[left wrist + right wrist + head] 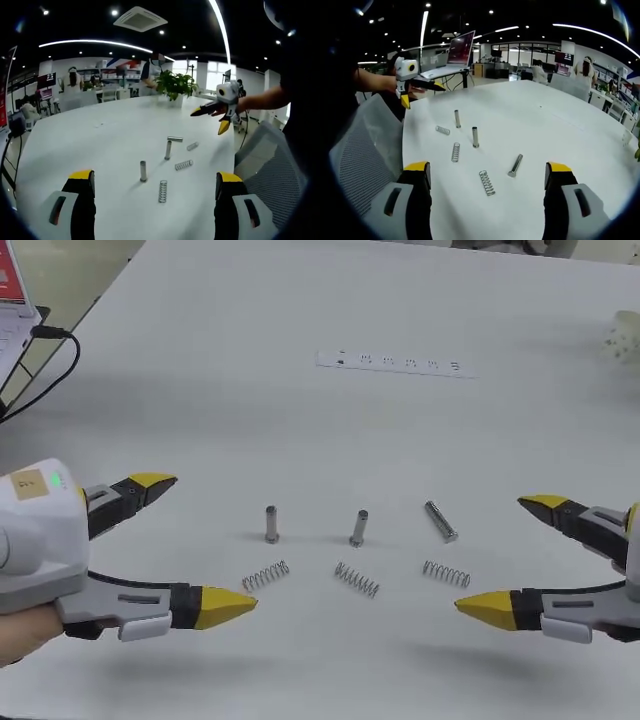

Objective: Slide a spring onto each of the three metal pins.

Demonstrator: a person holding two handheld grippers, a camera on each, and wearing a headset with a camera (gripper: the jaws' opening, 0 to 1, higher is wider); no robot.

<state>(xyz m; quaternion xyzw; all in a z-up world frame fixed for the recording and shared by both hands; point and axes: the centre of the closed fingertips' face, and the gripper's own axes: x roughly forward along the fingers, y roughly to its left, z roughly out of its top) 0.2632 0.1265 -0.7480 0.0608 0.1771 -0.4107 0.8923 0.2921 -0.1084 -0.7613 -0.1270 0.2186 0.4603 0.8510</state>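
Left gripper (200, 543): jaws spread wide, gripping nothing and touching no part; it hovers over the white table (200, 390) just left of the row of parts.
Right gripper (493, 554): likewise wide open and empty, hovering just right of the row.
Springs: three lie flat and loose between the grippers. These are the left spring (265, 576), middle spring (356, 579) and right spring (446, 574), each just in front of a pin and apart from it.
Pins: the left pin (271, 523) and middle pin (358, 528) stand upright; the right pin (440, 521) lies on its side, angled across the table.
Step in hand: the very start, by my reading, since no spring sits on any pin.
Next move: probably close one gripper on a spring, pinching its side lightly so the bore stays free, then line it up over an upright pin's top. The lying pin likely needs the other gripper to steady or raise it.
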